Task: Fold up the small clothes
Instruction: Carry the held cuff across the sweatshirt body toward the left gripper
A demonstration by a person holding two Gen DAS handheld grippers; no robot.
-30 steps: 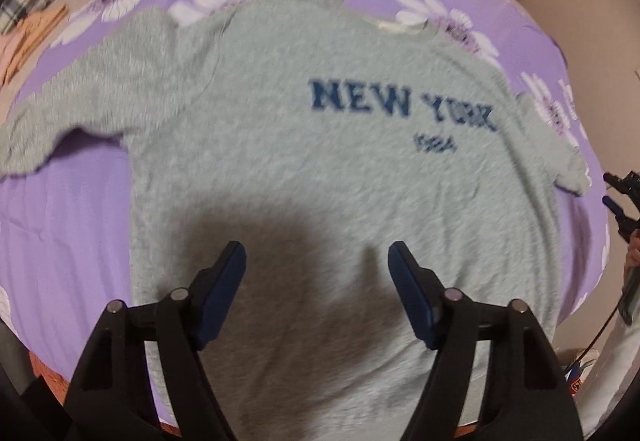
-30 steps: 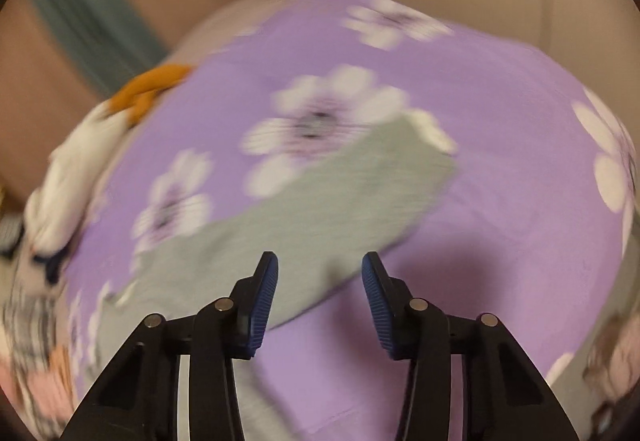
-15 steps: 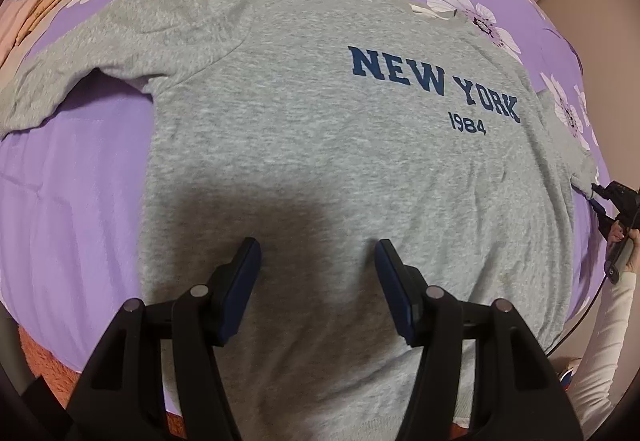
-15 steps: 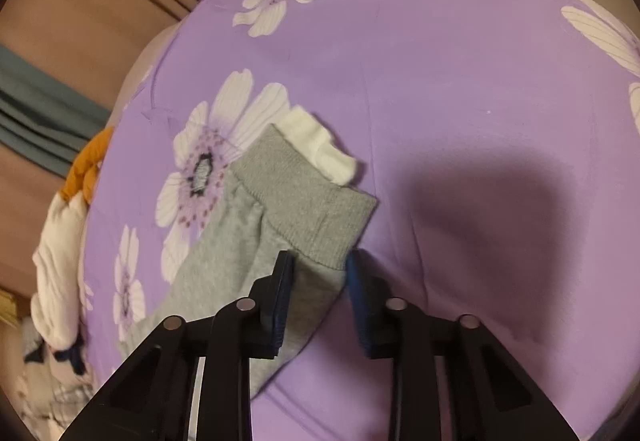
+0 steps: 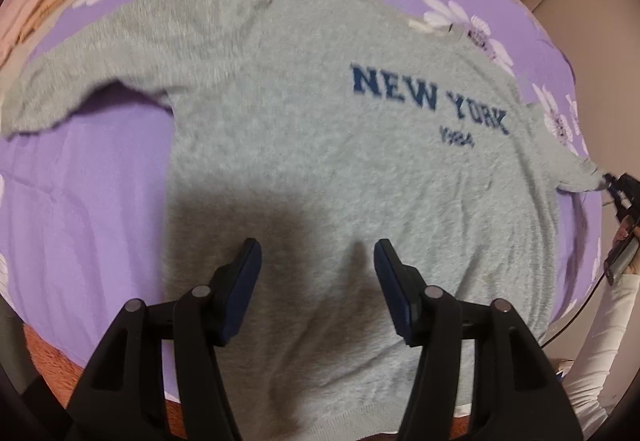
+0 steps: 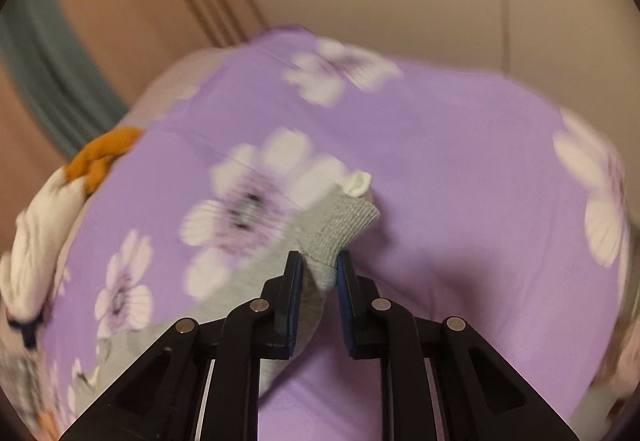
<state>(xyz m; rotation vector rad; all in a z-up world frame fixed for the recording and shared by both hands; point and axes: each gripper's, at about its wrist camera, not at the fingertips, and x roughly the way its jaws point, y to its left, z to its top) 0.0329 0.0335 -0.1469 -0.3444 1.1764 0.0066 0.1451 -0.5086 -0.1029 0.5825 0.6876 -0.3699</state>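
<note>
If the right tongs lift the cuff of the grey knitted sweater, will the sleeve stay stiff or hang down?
The grey knitted sweater with NEW YORK print probably hangs limp: its ribbed grey cuff already bunches between the right tongs. It looks light, since it lies thin and flat on the purple flowered bedsheet. The fuzzy knit likely grips rather than slips.

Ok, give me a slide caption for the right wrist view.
Right gripper shut on the grey sleeve cuff, raised off the purple floral sheet.
</note>
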